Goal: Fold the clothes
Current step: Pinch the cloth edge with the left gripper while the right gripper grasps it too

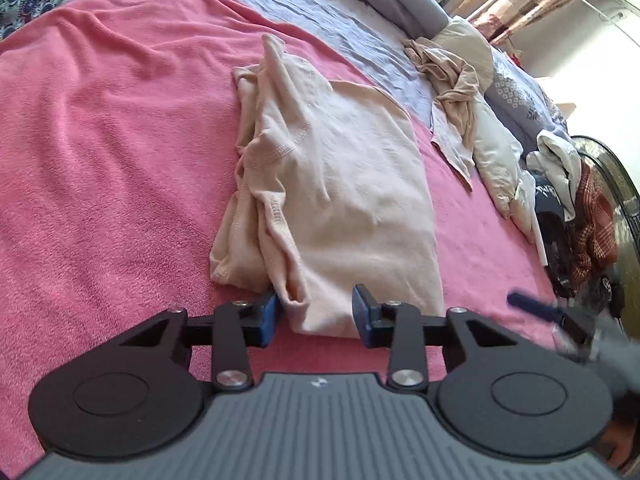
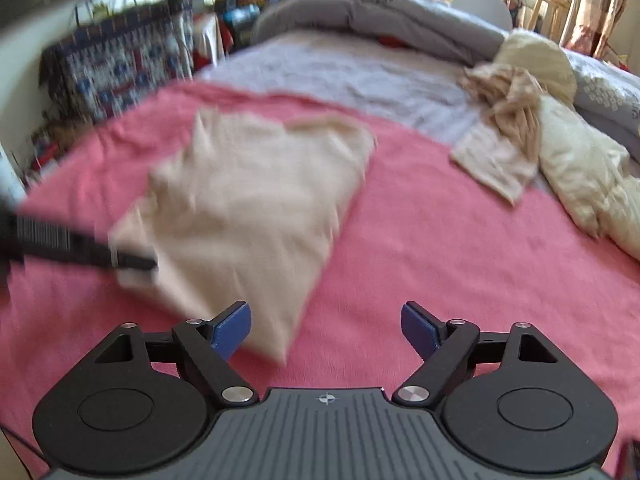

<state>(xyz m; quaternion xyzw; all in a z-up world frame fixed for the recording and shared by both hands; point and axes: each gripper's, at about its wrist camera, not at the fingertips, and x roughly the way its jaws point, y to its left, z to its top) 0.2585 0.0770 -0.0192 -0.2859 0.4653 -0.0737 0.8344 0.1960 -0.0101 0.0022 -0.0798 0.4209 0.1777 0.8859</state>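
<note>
A pale peach garment (image 1: 320, 184) lies partly folded on the pink blanket (image 1: 100, 140), its left side bunched into ridges. My left gripper (image 1: 315, 316) is open at the garment's near edge, and the cloth's near corner lies between its blue pads without being pinched. In the right wrist view the same garment (image 2: 248, 208) looks blurred. My right gripper (image 2: 326, 330) stands wide open over the blanket (image 2: 440, 260), just right of the garment's near corner. The left gripper (image 2: 132, 260) shows as a dark blurred bar at the garment's left edge.
A crumpled tan garment (image 1: 452, 80) and a cream pillow (image 1: 496, 160) lie at the right of the bed. Grey bedding (image 1: 320, 8) covers the far part. A heap of dark and checked clothes (image 1: 576, 220) sits at the right edge. Cluttered furniture (image 2: 120, 60) stands beyond the bed.
</note>
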